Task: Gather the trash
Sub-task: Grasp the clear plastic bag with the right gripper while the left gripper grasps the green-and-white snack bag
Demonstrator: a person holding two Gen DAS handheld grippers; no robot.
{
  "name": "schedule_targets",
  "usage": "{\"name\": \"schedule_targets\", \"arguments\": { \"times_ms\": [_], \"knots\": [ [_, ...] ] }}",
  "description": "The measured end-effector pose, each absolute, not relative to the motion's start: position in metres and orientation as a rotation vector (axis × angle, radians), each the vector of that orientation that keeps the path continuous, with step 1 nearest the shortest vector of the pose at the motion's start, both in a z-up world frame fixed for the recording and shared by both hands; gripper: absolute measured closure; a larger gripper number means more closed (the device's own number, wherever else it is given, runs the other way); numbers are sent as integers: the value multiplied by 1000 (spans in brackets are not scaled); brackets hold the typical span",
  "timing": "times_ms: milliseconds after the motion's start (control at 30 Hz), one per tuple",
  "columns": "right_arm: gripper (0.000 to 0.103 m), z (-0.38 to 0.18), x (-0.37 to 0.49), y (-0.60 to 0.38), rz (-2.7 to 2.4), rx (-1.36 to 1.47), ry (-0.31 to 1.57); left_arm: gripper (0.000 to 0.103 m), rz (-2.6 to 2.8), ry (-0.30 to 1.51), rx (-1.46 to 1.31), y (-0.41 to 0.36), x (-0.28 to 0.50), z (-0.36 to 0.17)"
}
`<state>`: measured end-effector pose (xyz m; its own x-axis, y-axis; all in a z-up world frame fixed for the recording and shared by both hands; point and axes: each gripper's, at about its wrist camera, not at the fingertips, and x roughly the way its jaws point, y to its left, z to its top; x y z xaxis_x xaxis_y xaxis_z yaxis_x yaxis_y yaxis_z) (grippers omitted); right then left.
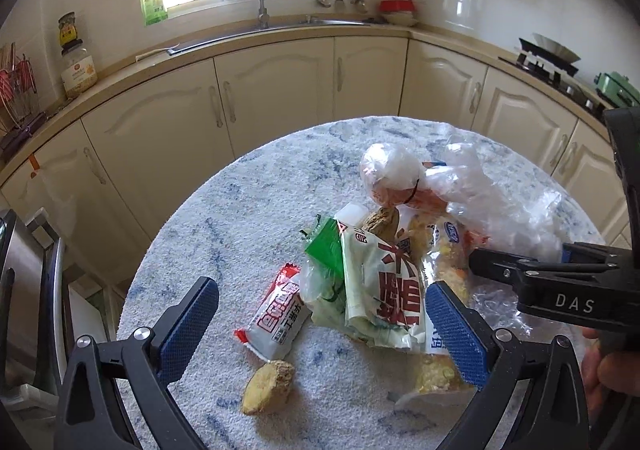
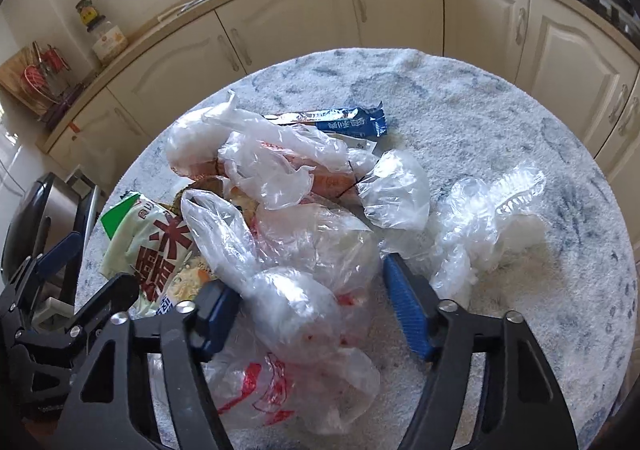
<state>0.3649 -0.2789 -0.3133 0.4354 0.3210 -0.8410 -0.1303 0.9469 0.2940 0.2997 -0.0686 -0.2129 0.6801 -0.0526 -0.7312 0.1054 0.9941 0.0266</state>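
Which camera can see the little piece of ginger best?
The left wrist view. The ginger piece lies in the open on the table, in front of the trash pile, between the open left claw fingers. The right wrist view doesn't show it at all; there the plastic bags fill the middle.

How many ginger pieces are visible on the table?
2. One cut ginger piece lies alone near the table's front edge; another ginger chunk pokes out of the wrapper pile. More may be buried underneath.
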Motion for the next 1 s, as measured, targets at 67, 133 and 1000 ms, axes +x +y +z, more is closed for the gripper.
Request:
{"name": "schedule_targets", "arguments": {
  "times_ms": [67,133,1000],
  "knots": [
    [47,-314,364,-281,289,199,1075,5,-92,834,88,-77,310,-222],
    [47,-312,360,-287,302,221,1073,14,-122,855,80,-82,323,-228],
    [47,-278,295,-316,336,279,1019,69,-188,705,-93,-31,275,-216]
  ]
}}
